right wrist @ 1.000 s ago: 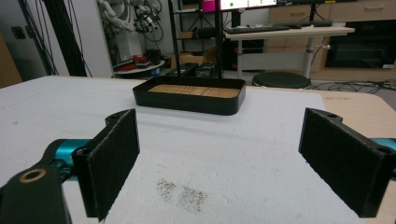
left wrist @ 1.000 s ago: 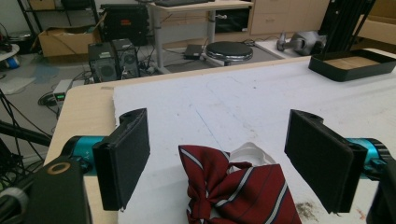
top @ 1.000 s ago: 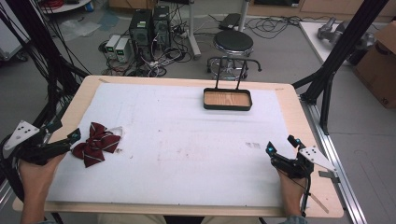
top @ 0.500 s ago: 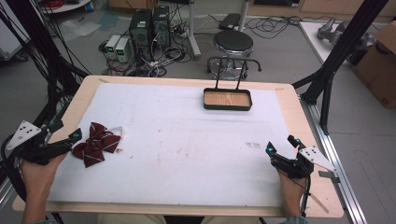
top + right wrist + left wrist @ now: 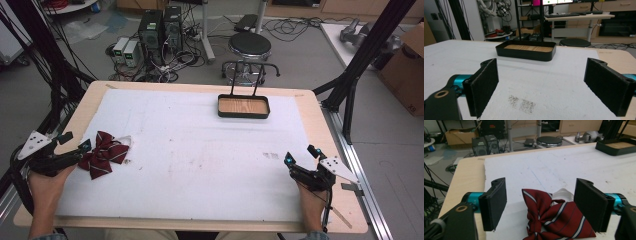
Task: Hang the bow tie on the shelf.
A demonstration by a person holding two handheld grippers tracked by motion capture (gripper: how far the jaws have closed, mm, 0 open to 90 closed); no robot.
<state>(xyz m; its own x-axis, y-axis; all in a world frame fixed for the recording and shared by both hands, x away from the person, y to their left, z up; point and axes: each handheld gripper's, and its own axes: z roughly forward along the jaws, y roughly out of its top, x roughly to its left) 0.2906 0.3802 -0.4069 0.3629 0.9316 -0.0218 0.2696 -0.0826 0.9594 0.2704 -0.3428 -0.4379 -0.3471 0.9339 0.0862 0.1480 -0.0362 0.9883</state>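
A dark red bow tie point(image 5: 105, 154) with white and navy stripes lies on the white mat at the left. My left gripper point(image 5: 76, 141) sits at its left edge. In the left gripper view the bow tie point(image 5: 559, 217) lies between the two black pads of the left gripper point(image 5: 541, 202). The jaws have just been closing but stand apart, and the left pad is well off the cloth. A white strap point(image 5: 561, 193) shows behind the tie. My right gripper point(image 5: 300, 155) rests at the right of the mat, and the right gripper point(image 5: 541, 82) is open with nothing between its pads.
A black tray point(image 5: 243, 115) with a wooden floor and a tall wire handle stands at the back of the mat, ahead of the right gripper point(image 5: 524, 53). The white mat point(image 5: 200, 160) covers most of the wooden table. A stool and computers stand beyond the far edge.
The left gripper has edged a little to the right, toward the bow tie. The right gripper and the tray have not moved.
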